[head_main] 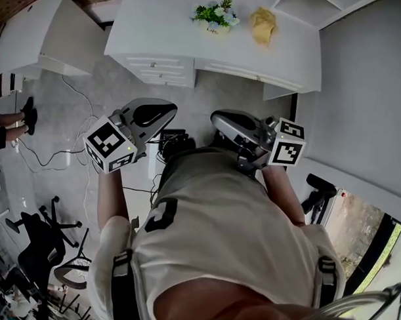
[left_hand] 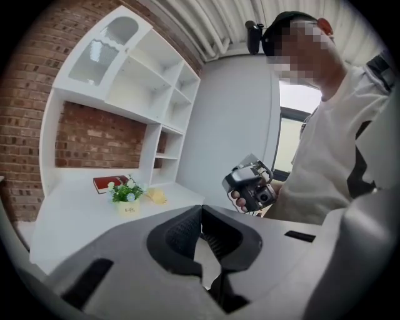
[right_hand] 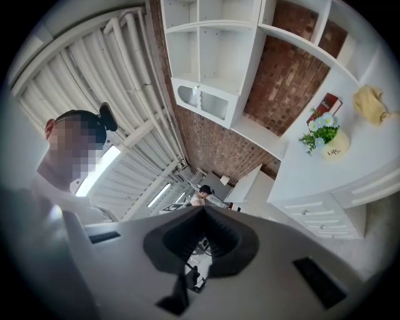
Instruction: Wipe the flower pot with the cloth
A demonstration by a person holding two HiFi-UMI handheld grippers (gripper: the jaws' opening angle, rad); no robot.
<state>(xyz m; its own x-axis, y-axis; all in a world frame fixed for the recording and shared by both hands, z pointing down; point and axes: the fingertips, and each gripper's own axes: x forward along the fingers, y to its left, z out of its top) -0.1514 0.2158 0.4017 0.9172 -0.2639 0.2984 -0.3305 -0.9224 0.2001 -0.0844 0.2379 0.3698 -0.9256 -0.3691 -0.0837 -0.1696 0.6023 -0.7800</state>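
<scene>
Flower pot (head_main: 213, 21) (left_hand: 127, 203) (right_hand: 334, 149): small pale pot carrying green leaves with white and blue flowers. It stands upright toward the back of the desk.
Cloth (head_main: 263, 24) (left_hand: 155, 196) (right_hand: 370, 103): crumpled yellow cloth lying on the desk just beside the pot, on its right in the head view, with a small gap between them.
Red book (left_hand: 109, 182) (right_hand: 328, 105): lies flat behind the pot, close to the brick wall (left_hand: 87, 137).
Desk (head_main: 163, 33) (left_hand: 75, 219) (right_hand: 306, 178): white top, with white drawers (head_main: 161, 67) (right_hand: 315, 219) under its front edge.
Shelf unit (left_hand: 144, 81) (right_hand: 219, 37): white open compartments rising above the desk and at its side.
Left gripper (head_main: 172, 111) (left_hand: 201, 209): jaws pressed together with nothing between them. It is held in front of the person's chest, well apart from the desk.
Right gripper (head_main: 215, 117) (right_hand: 203, 209): jaws likewise pressed together and empty. It is held beside the left gripper, equally far from the pot and the cloth.
Floor (head_main: 119, 87): grey, with loose cables (head_main: 49, 155) and a black office chair (head_main: 45, 233) at the left of the head view.
</scene>
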